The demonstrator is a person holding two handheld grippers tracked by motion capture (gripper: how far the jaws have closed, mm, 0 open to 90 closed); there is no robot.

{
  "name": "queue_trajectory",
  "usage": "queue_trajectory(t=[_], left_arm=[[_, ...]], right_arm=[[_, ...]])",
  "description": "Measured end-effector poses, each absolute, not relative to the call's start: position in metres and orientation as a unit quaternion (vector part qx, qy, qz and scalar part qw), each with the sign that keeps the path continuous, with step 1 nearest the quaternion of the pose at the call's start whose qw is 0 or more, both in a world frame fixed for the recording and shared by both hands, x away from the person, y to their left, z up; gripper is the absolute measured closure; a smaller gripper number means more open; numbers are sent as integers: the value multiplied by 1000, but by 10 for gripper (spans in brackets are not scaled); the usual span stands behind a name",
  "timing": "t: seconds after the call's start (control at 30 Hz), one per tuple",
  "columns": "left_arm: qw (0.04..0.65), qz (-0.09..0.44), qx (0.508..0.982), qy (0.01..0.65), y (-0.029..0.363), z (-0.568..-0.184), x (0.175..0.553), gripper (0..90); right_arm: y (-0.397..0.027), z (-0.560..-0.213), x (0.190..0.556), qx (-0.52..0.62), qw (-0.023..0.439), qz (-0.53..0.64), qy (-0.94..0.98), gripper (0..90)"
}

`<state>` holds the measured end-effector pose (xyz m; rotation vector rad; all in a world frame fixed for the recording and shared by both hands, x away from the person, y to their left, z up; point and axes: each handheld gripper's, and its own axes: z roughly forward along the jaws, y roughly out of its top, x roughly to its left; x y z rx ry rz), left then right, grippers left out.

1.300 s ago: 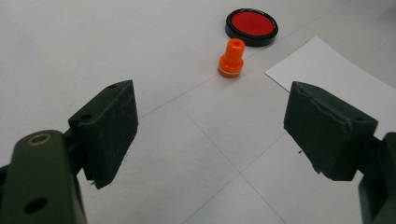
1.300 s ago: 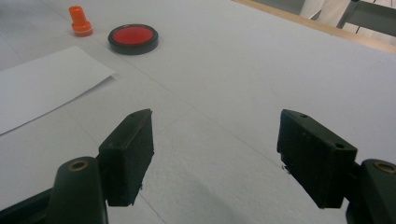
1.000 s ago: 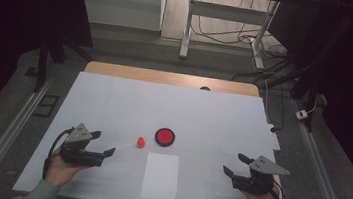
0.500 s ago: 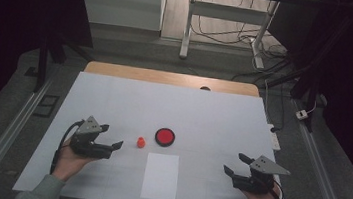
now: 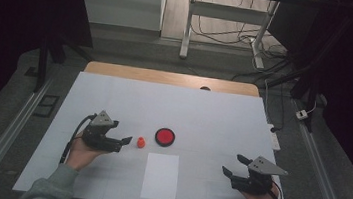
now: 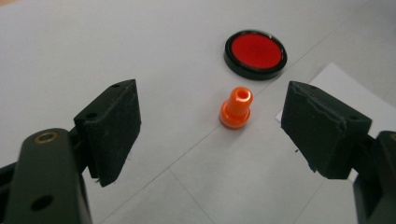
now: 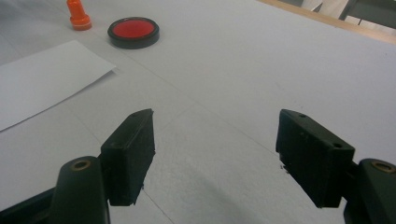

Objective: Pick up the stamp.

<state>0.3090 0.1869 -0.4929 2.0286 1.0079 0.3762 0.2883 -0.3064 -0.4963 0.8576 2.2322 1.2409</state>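
Note:
A small orange peg (image 5: pixel 141 142) stands upright on the white table cover, just left of a round red pad in a black rim (image 5: pixel 164 136). My left gripper (image 5: pixel 124 143) is open, its tips a short way left of the peg and not touching it. In the left gripper view the peg (image 6: pixel 236 107) stands ahead between the spread jaws of that gripper (image 6: pixel 215 126), with the red pad (image 6: pixel 255 53) beyond it. My right gripper (image 5: pixel 233 165) is open and holds nothing, low at the right. Its own view (image 7: pixel 219 140) has the peg (image 7: pixel 78 15) and pad (image 7: pixel 133 31) far off.
A white sheet of paper (image 5: pixel 160 176) lies flat near the front edge, between the two hands. The table's wooden far edge (image 5: pixel 172 78) runs behind the white cover. Cables and desk legs (image 5: pixel 189 20) stand on the floor past it.
My left gripper has moved right and slightly forward, closing in on the orange peg. The right gripper has stayed in place.

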Motion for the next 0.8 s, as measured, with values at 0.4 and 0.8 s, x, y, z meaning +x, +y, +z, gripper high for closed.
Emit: queue_trajectory(t=[0.4,0.8], left_arm=[[401,131,821,384,167,-504,318,230],[396,132,830,371,154,-509,326,265]], right_arm=[[-305,-498,289,311,220,444,811,278],[-304,-500,290,311,217,441,814,279]])
